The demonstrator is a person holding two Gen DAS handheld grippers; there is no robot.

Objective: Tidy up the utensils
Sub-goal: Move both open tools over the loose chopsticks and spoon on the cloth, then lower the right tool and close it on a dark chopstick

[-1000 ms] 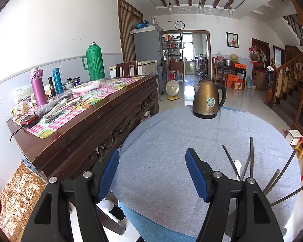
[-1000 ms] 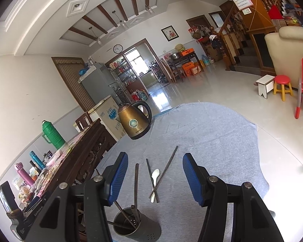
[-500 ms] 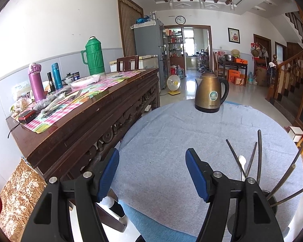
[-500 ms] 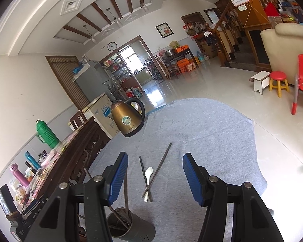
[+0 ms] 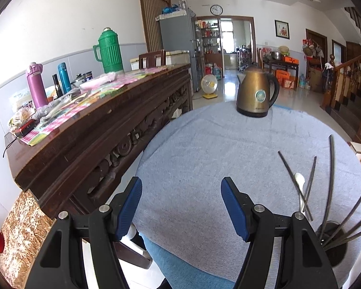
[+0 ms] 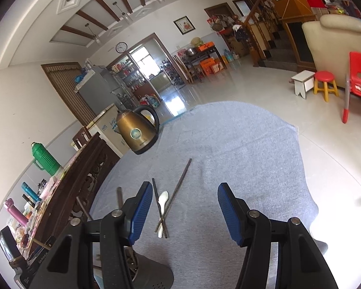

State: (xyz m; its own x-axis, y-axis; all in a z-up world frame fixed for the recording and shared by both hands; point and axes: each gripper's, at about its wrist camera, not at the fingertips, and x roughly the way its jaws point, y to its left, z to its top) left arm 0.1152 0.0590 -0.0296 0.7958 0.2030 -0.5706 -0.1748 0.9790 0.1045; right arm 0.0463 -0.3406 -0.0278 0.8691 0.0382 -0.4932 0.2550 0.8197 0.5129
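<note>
A white spoon [image 6: 161, 204] lies on the grey-blue cloth of the round table [image 6: 240, 149], crossed by two dark chopsticks [image 6: 178, 190]. The same spoon [image 5: 299, 180] and chopsticks [image 5: 288, 168] show at the right of the left wrist view. A dark utensil holder [image 5: 334, 245] with several chopsticks standing in it sits at the table's near edge; in the right wrist view the holder [image 6: 154, 274] is partly hidden behind the left finger. My left gripper [image 5: 181, 207] is open over bare cloth. My right gripper [image 6: 181, 210] is open, just right of the spoon.
A bronze electric kettle [image 5: 256, 94] stands at the table's far side. A long dark wooden sideboard [image 5: 89, 130] with flasks, a green thermos [image 5: 109, 50] and clutter runs along the left. Stools and a red chair [image 6: 359, 72] stand on the floor to the right.
Both grippers have sunk toward the table and tipped downward. The spoon, chopsticks and holder now sit higher and larger in both views. Jaw openings are unchanged.
</note>
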